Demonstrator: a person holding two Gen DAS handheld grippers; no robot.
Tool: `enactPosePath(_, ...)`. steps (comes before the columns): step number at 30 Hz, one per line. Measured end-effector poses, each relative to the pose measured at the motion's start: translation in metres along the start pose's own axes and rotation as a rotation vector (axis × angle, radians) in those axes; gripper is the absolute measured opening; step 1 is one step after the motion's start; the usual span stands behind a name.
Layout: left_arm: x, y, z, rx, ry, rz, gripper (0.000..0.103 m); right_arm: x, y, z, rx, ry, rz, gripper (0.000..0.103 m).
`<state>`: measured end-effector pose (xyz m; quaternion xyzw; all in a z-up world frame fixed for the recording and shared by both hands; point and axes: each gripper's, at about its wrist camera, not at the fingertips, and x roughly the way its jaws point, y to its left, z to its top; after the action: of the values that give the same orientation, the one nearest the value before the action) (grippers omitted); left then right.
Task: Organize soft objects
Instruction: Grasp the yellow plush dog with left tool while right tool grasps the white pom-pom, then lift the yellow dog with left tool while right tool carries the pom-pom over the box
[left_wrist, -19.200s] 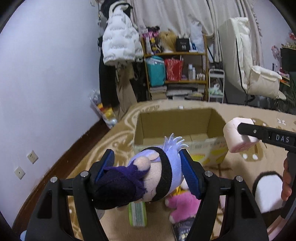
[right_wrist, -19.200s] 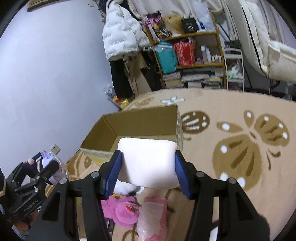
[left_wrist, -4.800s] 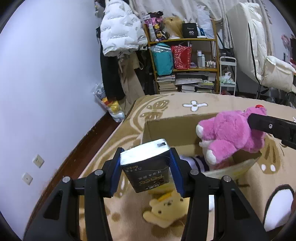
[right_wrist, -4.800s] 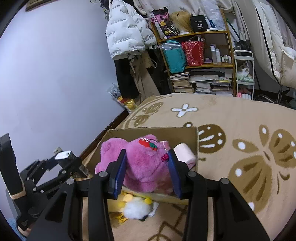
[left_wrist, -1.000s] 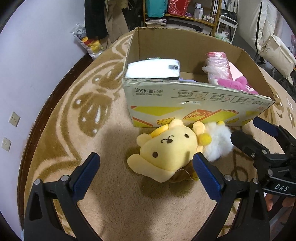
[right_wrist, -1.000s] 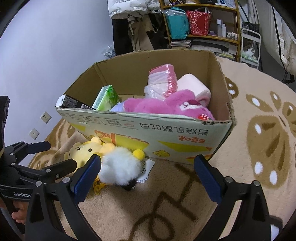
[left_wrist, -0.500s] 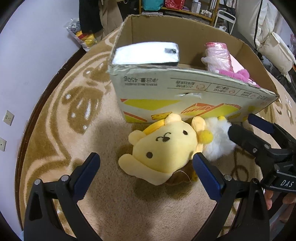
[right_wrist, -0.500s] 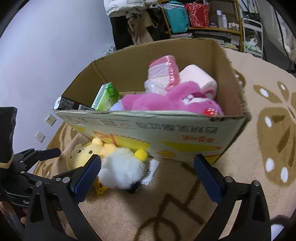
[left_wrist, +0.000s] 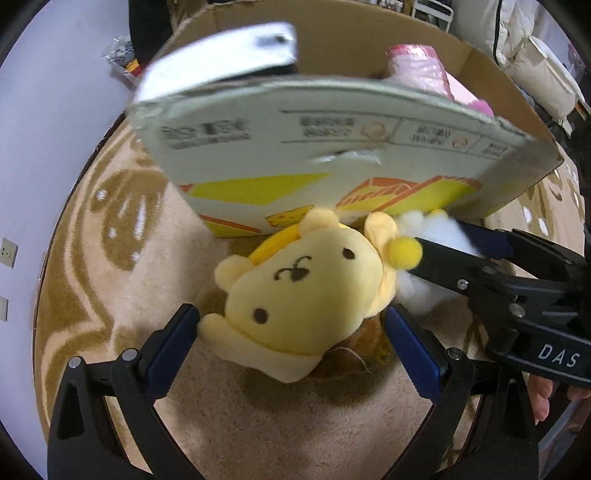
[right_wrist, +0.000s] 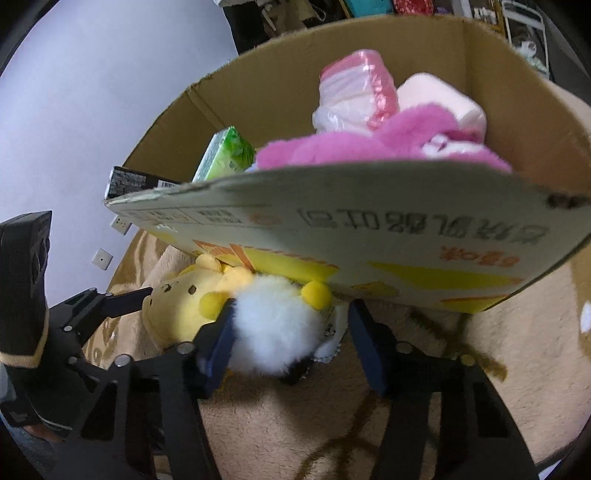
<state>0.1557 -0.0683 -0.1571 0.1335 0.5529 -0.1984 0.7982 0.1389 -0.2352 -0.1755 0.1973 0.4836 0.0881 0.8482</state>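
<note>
- A yellow plush toy (left_wrist: 306, 291) lies on the patterned carpet (left_wrist: 110, 280) at the centre of the left wrist view, its head just below the printed front wall of a cardboard box (left_wrist: 332, 147).
- The left gripper (left_wrist: 291, 328) straddles the toy: its blue-padded fingers (left_wrist: 173, 341) stand spread on either side at lower centre, the left pad at the toy's arm, and no squeeze shows.
- A white fluffy toy (right_wrist: 277, 325) sits just beside the yellow one, at lower centre of the right wrist view, against the foot of the box.
- The right gripper (right_wrist: 291, 332) has just been closing with the white toy between its fingers; the left pad presses into the fluff, while the right pad appears to stand a little clear of it.
- In the left wrist view the right gripper reaches in from the right edge, a person's fingertips visible beneath it.
- Inside the box, in the upper half of the right wrist view, lie a pink plush toy (right_wrist: 369, 144), a pink-and-white plastic pack (right_wrist: 354, 96), a pale pink roll (right_wrist: 439, 96), a green packet (right_wrist: 225, 155) and a dark packet (right_wrist: 129, 182) at the left corner.
</note>
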Motion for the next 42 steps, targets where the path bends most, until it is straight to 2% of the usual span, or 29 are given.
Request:
enactPosePath(2, 0.004, -0.003, 0.001, 0.007, 0.003, 0.008, 0.099, 0.004, 0.0, 0.001, -0.003, 0.011, 0.011, 0.045)
enactPosePath(6, 0.014, -0.004, 0.008, 0.007, 0.004, -0.009, 0.099, 0.011, 0.0, 0.0, 0.001, 0.029, 0.02, 0.041)
enactPosePath(9, 0.019, -0.004, 0.013, 0.009, 0.001, -0.037, 0.093, 0.012, -0.001, -0.001, 0.015, 0.034, 0.027, 0.038)
enactPosePath(11, 0.021, -0.005, 0.015, 0.014, -0.003, -0.041, 0.091, 0.011, 0.0, -0.003, 0.017, 0.033, 0.029, 0.038)
enactPosePath(13, 0.021, -0.007, 0.017, 0.026, -0.013, -0.049, 0.084, 0.01, 0.0, -0.003, 0.012, 0.029, 0.023, 0.037)
enactPosePath(19, 0.017, -0.008, 0.017, 0.016, -0.028, -0.064, 0.077, 0.002, -0.001, -0.002, -0.004, 0.02, 0.015, 0.037)
enactPosePath(22, 0.01, 0.002, 0.011, -0.002, -0.032, -0.058, 0.077, 0.001, 0.0, -0.003, -0.005, 0.013, 0.011, 0.037)
enactPosePath(31, -0.016, -0.006, -0.014, -0.042, -0.049, 0.006, 0.075, -0.013, 0.011, -0.011, -0.027, -0.039, -0.01, 0.036)
enactPosePath(39, -0.054, -0.006, -0.028, -0.102, -0.142, 0.039, 0.075, -0.045, 0.015, -0.015, -0.019, -0.122, -0.009, 0.036)
enactPosePath(42, -0.067, -0.009, -0.033, -0.092, -0.187, 0.066, 0.075, -0.059, 0.018, -0.018, -0.023, -0.15, -0.016, 0.036)
